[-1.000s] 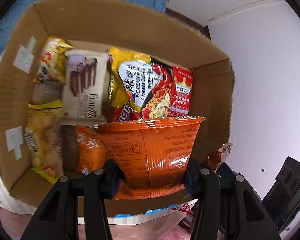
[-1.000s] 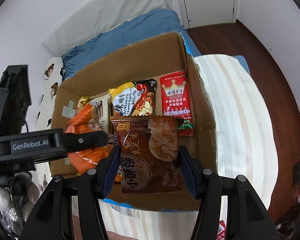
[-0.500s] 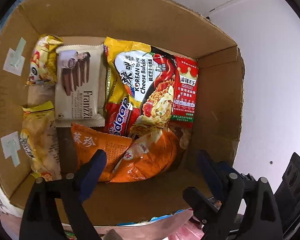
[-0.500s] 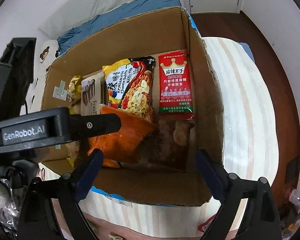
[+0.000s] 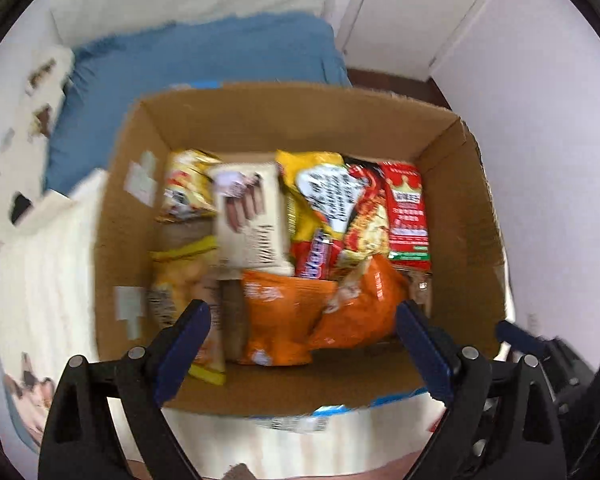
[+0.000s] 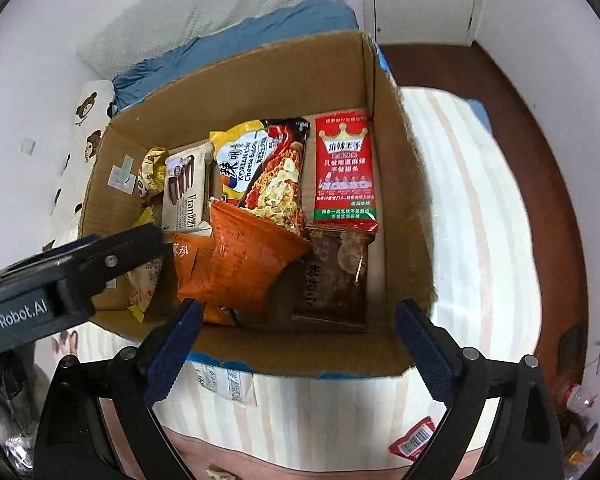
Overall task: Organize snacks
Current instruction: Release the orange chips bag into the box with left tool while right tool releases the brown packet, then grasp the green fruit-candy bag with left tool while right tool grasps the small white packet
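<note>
The cardboard box (image 6: 400, 216) is sitting on a striped bed cover, and most of the sorting is looking done: the snacks are lying packed side by side on its floor. Against the box's right wall the red crown packet (image 6: 346, 172) is lying flat; beside it, toward the box's middle, are the Korean cheese noodle bag (image 6: 268, 168) and the white wafer pack (image 6: 186, 192), with a small yellow packet (image 6: 152, 172) nearest the left wall. At the box's near end an orange bag (image 6: 244, 264) is resting at a tilt over its neighbours, and the brown pastry packet (image 6: 336, 276) is lying flat in the near right corner, just under the red one.

The left gripper (image 5: 300, 344) is hovering over the box's near edge, its fingers (image 5: 184, 340) spreading wider and pinching nothing — the orange bag shows between them, but well below and untouched. The right gripper (image 6: 296, 344) is doing the same, its fingers opening with nothing between the pads (the brown packet lies beyond them, inside the box).

What is left, as far as one can judge: a small red packet (image 6: 414, 438) is lying outside the box, on the bed's near edge, and probably belongs inside. The tilted orange bag may want flattening — though that is a guess.
</note>
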Available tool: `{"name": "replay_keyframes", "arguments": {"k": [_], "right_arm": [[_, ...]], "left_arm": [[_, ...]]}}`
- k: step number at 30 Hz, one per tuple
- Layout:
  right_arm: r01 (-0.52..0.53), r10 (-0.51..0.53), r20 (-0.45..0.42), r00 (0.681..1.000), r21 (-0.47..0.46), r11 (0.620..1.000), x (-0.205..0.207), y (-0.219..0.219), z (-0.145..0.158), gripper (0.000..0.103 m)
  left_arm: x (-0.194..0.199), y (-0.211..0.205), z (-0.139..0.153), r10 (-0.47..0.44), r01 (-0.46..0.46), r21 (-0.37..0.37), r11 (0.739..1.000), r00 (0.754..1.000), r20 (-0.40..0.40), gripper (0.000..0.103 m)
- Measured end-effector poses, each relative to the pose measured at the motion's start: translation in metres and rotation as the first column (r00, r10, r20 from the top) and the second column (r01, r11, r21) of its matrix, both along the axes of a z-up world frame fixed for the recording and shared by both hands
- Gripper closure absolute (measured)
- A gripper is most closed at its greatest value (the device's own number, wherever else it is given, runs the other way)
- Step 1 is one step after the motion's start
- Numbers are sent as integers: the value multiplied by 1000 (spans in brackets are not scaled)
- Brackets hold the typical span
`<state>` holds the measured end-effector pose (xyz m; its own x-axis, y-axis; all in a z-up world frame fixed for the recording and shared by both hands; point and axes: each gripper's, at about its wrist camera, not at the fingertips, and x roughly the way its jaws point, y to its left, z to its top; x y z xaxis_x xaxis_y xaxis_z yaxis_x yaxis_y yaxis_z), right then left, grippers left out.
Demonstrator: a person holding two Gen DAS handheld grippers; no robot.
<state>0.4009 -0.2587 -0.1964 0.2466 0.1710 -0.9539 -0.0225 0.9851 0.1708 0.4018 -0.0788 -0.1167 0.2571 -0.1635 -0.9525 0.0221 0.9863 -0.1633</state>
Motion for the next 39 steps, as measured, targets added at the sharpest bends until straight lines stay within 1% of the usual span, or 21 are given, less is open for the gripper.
{"name": "replay_keyframes", "arguments": {"k": [2,4,9,13,18,21,23,26,28,30,32,33,34,37,39], "right_arm": [[2,-1,33,999,-15,1000,-10,1,8,4],[-3,5,70,998,-35,999,-22,2,16,4],[-5,14,149,989,-64,998,-54,4,37,4],[0,15,209,978,-74,997,-81,5,56,4],[21,0,282,960,-73,997,-112,3,80,4],[28,-19,289,957,-29,999,-129,-1,91,4],[23,-20,282,959,-7,1000,-141,-2,95,4],[0,-12,231,973,55,998,-165,0,89,4],[-15,-1,181,984,91,996,-184,4,75,4],[-29,14,100,995,150,988,-205,13,49,4],[-35,34,5,999,204,978,-225,25,18,4],[-32,46,-56,997,232,972,-238,32,-4,4],[-26,50,-94,994,245,969,-245,37,-18,4],[6,60,-218,974,289,957,-264,53,-67,4],[25,57,-266,962,294,955,-274,60,-90,4]], "left_arm": [[-14,7,8,16,-18,31,999,999,49,9],[-30,12,13,34,-38,47,998,995,92,9],[-63,29,30,63,-75,65,995,984,168,8],[-90,32,42,64,-83,82,993,973,221,8],[-123,35,60,64,-88,77,993,962,265,8],[-142,40,69,65,-88,71,994,958,279,8],[-154,44,72,69,-91,69,994,960,270,8],[-180,54,71,81,-100,64,993,964,253,8],[-202,64,62,102,-121,76,990,969,225,8],[-226,77,47,132,-147,80,986,976,173,8],[-248,88,27,152,-164,96,982,981,119,8],[-260,94,15,164,-174,116,978,982,94,9],[-271,99,2,167,-175,133,976,984,69,9],[-297,110,-39,152,-146,198,969,988,-12,9],[-308,111,-72,113,-91,235,968,991,-78,9]]}}
